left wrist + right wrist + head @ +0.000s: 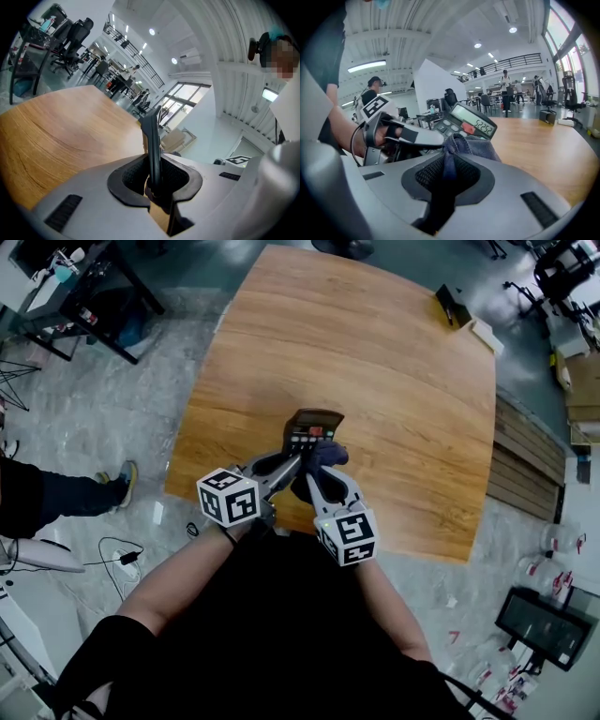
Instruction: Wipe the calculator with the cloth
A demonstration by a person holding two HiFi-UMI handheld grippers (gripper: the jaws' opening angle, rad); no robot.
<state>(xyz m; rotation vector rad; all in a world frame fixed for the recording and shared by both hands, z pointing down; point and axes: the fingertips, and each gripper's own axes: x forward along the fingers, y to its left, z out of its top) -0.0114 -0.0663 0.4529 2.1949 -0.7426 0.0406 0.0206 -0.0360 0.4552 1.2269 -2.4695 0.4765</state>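
A dark calculator (312,427) with a red key and a lit display is held tilted above the near part of the wooden table (375,352). My left gripper (291,460) is shut on its near left edge. In the left gripper view the calculator (152,140) stands edge-on between the pads of that gripper (154,180). My right gripper (319,476) is shut on a dark blue cloth (325,456), which is bunched against the calculator's lower right side. The right gripper view has the cloth (471,146) running out of the gripper (446,174), touching the calculator (466,123) below its display.
A small black object (453,306) and a white one (487,336) lie at the table's far right edge. A person's leg and shoe (80,493) stand on the floor to the left, near cables (122,559). A dark desk (84,287) is at the far left.
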